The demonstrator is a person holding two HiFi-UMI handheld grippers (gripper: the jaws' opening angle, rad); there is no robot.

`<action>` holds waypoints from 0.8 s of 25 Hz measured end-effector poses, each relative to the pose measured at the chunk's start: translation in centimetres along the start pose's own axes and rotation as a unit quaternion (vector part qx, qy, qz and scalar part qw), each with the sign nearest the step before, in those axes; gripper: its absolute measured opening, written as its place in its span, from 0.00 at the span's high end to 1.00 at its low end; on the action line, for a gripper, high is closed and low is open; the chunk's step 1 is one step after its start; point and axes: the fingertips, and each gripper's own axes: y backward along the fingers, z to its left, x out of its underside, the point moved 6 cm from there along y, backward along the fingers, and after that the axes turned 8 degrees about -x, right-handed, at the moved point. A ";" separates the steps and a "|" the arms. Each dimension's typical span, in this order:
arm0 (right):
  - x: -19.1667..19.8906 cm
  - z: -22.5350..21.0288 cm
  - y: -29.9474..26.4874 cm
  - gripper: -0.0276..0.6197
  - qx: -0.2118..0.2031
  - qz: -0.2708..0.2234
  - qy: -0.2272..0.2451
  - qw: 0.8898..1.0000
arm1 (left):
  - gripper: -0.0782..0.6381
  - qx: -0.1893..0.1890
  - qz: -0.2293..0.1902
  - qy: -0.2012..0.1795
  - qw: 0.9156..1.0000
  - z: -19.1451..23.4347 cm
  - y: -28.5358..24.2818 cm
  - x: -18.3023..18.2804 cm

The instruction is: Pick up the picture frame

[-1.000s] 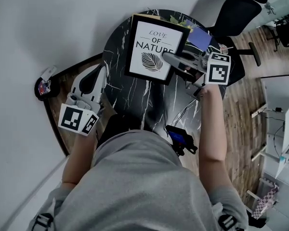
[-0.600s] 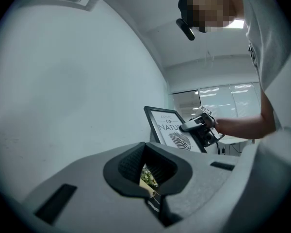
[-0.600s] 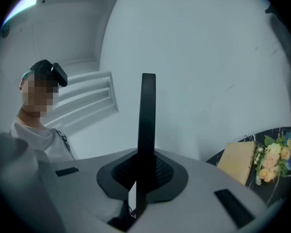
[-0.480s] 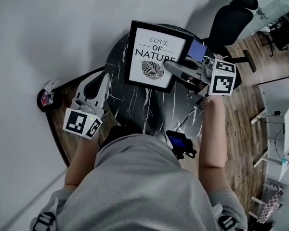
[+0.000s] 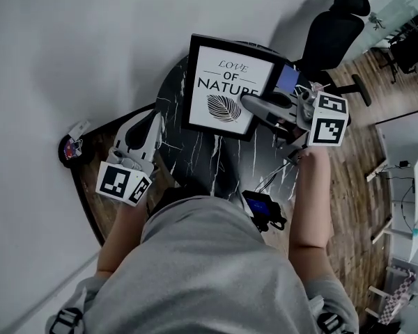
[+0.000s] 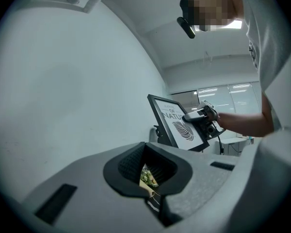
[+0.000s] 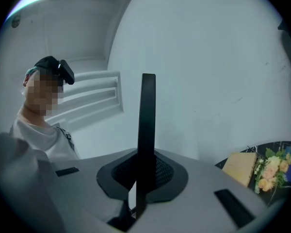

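Observation:
The picture frame [image 5: 226, 85] is black with a white "LOVE OF NATURE" leaf print, and it hangs tilted above the round black marble table [image 5: 195, 155]. My right gripper [image 5: 253, 104] is shut on its right edge. In the right gripper view the frame [image 7: 148, 125] stands edge-on as a thin black bar clamped between the jaws [image 7: 143, 174]. My left gripper [image 5: 152, 118] hovers at the table's left side, apart from the frame, jaws together and empty. From the left gripper view [image 6: 148, 173] the lifted frame [image 6: 174, 123] shows ahead, with the right gripper [image 6: 200, 115] holding it.
A black office chair [image 5: 332, 26] stands beyond the table. A blue card [image 5: 288, 78] lies behind the frame, and flowers [image 7: 272, 171] and a tan card [image 7: 240, 168] sit on the table. A black device with a cable [image 5: 260, 207] is near the front edge. The white wall is close on the left.
The right gripper has risen with the frame clamped in it, so the frame is off the table and nearer the camera. The left gripper has hardly moved.

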 end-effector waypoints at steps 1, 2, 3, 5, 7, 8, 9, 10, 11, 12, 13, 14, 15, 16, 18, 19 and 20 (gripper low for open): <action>-0.1 0.1 0.0 0.90 0.001 0.001 0.001 1.000 | 0.88 0.001 0.000 0.002 1.000 0.0 -0.1 0.1; -0.1 0.1 0.0 0.90 0.003 0.002 0.001 1.000 | 0.88 0.001 0.001 0.004 1.000 0.0 -0.1 0.2; -0.2 0.2 0.0 0.90 0.003 0.002 0.002 1.000 | 0.88 0.002 0.001 0.005 1.000 -0.1 -0.2 0.2; -0.2 0.2 0.0 0.90 0.003 0.001 0.002 1.000 | 0.88 0.003 0.003 0.006 1.000 0.0 -0.2 0.4; -0.2 0.2 0.0 0.90 0.004 0.000 0.001 1.000 | 0.88 0.003 0.005 0.007 1.000 0.0 -0.2 0.5; -0.3 0.2 0.0 0.90 0.003 0.000 0.000 1.000 | 0.88 0.003 0.006 0.007 1.000 0.1 -0.2 0.5; -0.3 0.2 0.0 0.90 0.003 0.000 0.000 1.000 | 0.88 0.002 0.007 0.008 1.000 0.1 -0.2 0.5; -0.2 0.2 -0.1 0.90 0.002 0.000 -0.001 1.000 | 0.88 0.001 0.008 0.008 1.000 0.1 -0.2 0.5; -0.2 0.3 -0.1 0.90 0.001 -0.001 -0.002 1.000 | 0.88 0.001 0.009 0.008 1.000 0.1 -0.2 0.4; -0.3 0.3 -0.1 0.90 0.000 -0.001 -0.001 1.000 | 0.88 0.000 0.009 0.008 1.000 0.0 -0.1 0.4; -0.3 0.3 -0.1 0.90 -0.001 -0.001 -0.001 1.000 | 0.88 0.000 0.010 0.008 1.000 -0.1 -0.1 0.4; -0.3 0.4 -0.1 0.90 -0.002 0.000 0.000 1.000 | 0.88 0.000 0.010 0.008 1.000 -0.1 -0.1 0.4; -0.3 0.4 -0.1 0.90 -0.003 0.000 0.002 1.000 | 0.88 -0.001 0.010 0.008 1.000 -0.2 0.0 0.4; -0.4 0.4 -0.1 0.90 -0.005 0.001 0.003 1.000 | 0.88 -0.002 0.010 0.007 1.000 -0.2 0.1 0.4; -0.4 0.4 -0.2 0.90 -0.008 0.002 0.005 1.000 | 0.88 -0.005 0.011 0.007 1.000 -0.3 0.2 0.4; -0.4 0.4 -0.2 0.90 -0.009 0.002 0.006 1.000 | 0.88 -0.005 0.012 0.007 1.000 -0.3 0.3 0.4; -0.4 0.4 -0.2 0.90 -0.010 0.002 0.006 1.000 | 0.88 -0.005 0.013 0.006 1.000 -0.4 0.3 0.3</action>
